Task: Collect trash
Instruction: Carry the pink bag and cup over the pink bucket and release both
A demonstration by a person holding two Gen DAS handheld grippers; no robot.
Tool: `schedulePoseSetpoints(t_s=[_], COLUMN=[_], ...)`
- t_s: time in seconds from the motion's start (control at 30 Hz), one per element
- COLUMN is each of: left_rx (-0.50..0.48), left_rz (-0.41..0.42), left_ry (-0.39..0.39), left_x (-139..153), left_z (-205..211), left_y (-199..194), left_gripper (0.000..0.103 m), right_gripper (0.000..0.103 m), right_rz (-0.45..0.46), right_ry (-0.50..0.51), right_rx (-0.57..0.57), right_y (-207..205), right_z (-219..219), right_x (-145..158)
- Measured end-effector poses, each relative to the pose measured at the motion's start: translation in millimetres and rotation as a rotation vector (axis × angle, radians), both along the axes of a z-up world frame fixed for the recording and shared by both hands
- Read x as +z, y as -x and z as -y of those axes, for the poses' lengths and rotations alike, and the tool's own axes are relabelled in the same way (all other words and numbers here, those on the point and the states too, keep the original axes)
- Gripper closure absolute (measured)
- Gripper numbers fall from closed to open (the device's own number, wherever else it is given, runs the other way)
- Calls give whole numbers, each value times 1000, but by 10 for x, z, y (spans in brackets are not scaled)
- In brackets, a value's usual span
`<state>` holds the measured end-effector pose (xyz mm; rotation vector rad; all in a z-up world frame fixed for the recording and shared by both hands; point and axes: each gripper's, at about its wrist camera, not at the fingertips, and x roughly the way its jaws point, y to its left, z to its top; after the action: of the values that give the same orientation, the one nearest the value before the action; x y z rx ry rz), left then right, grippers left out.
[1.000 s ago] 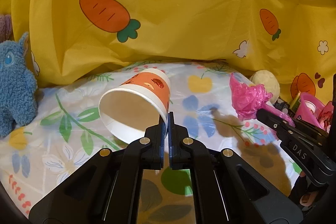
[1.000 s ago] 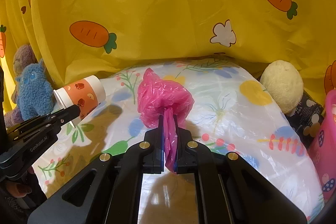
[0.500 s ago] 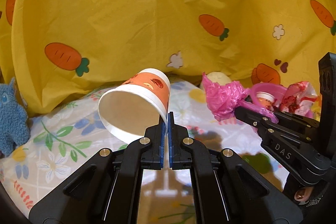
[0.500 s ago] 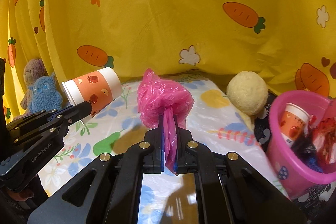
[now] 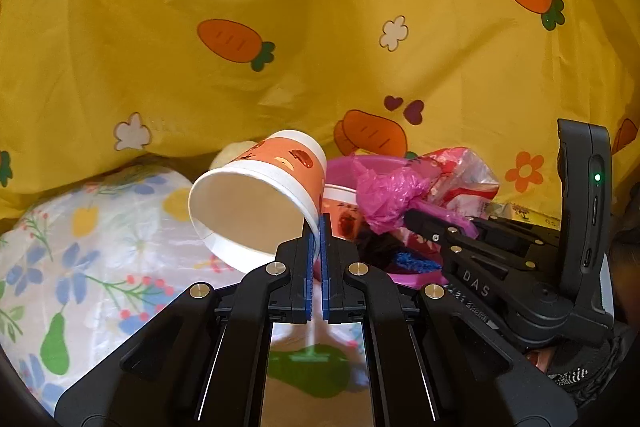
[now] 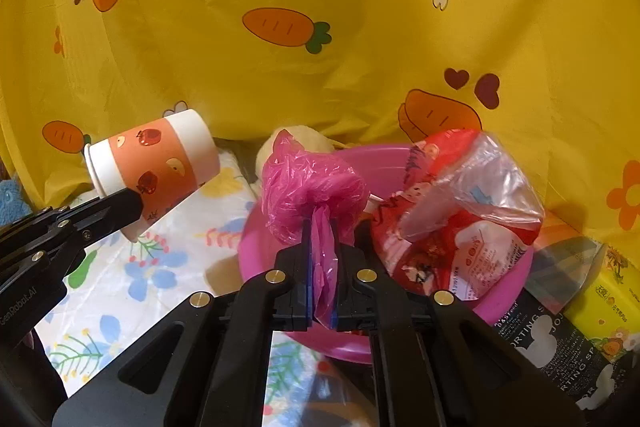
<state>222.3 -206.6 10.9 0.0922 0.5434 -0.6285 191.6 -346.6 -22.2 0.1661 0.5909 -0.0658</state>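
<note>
My left gripper (image 5: 316, 223) is shut on the rim of an orange-and-white paper cup (image 5: 256, 203), held tilted with its mouth toward the camera; the same cup (image 6: 154, 171) shows at the left of the right wrist view. My right gripper (image 6: 320, 227) is shut on a crumpled pink plastic bag (image 6: 312, 187), held just above the near rim of a pink bin (image 6: 256, 247). The bin holds a red-and-clear wrapper (image 6: 460, 211) and another paper cup (image 5: 340, 207). In the left wrist view the pink bag (image 5: 384, 191) hangs from the right gripper at right.
A floral white sheet (image 6: 160, 267) covers the surface under both grippers. Yellow carrot-print fabric (image 6: 320, 27) closes off the back. A cream plush ball (image 6: 296, 139) lies behind the bin; a black box (image 6: 552, 339) and a yellow box (image 6: 612, 307) sit at its right.
Both grippers swung to the right with the cup and the pink bag still held. The pink bin came into view and now lies under the bag; the blue plush left the view.
</note>
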Motion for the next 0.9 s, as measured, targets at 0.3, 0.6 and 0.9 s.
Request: schedulePoseSetpoints(t_s=[0.3,0.6,0.9], left_rx=[-104,-158,-82], left_rz=[-89,-161,-88], left_ry=[16,14,44], left_x=[-289,-524,-383], left_z=[559,682,298], left_y=[-229,-325,-167], left_gripper=[101,96,26], right_gripper=[96,58,32], right_rz=[-100,-36,55], right_ry=[-2,0,-47], right_rx=[-68,-77,-84], right_y=[-101,106,407], right_z=[455,561,599], right_x=[-233,-178,-26])
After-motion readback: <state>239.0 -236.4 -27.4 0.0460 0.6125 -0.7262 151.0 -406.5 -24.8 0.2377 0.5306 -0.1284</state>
